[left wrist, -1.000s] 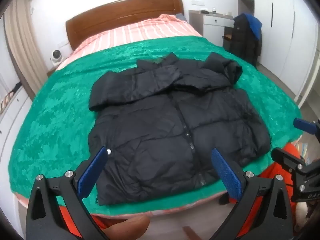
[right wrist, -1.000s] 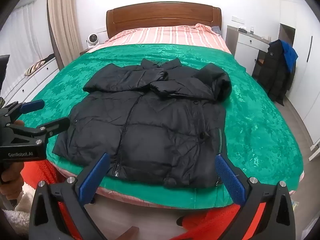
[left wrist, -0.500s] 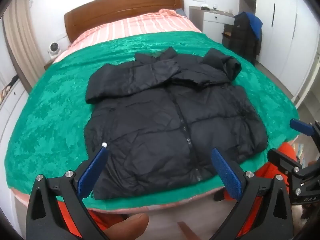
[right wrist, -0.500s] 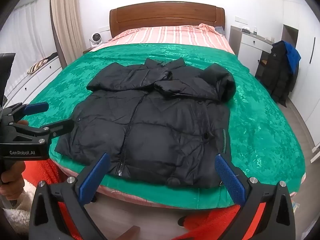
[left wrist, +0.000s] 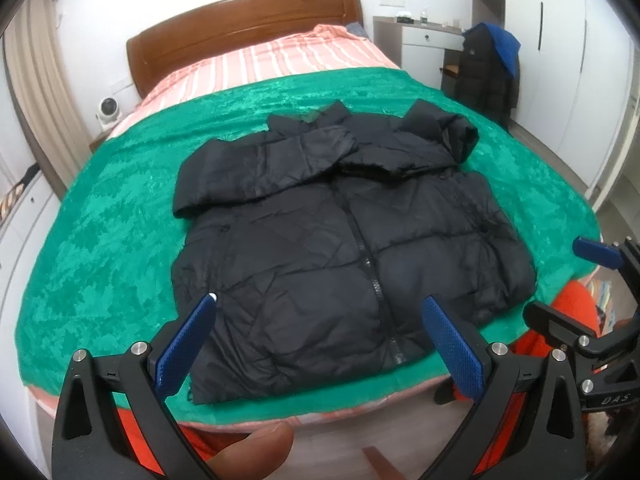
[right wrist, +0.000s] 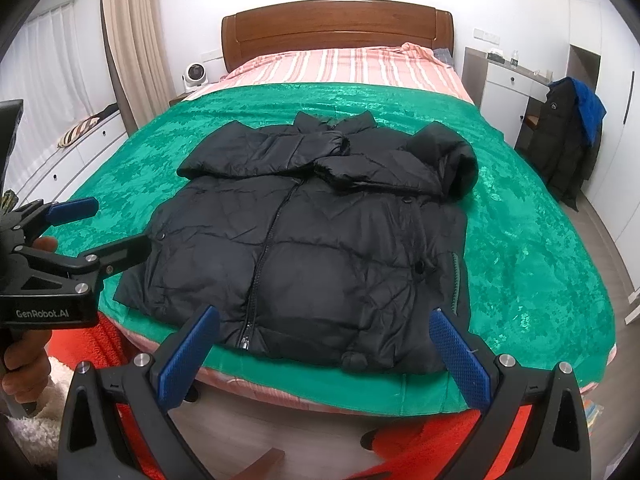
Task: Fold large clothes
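A bed [right wrist: 520,240] with a green blanket [left wrist: 120,240] carries a black puffer jacket [left wrist: 340,248], lying flat and zipped near the foot edge, both sleeves folded across its chest. The left gripper [left wrist: 318,330] and right gripper [right wrist: 324,340] hover off that edge, fingers spread wide, holding nothing.

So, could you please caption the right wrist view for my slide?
Open right tool faces a black jacket on the bed.
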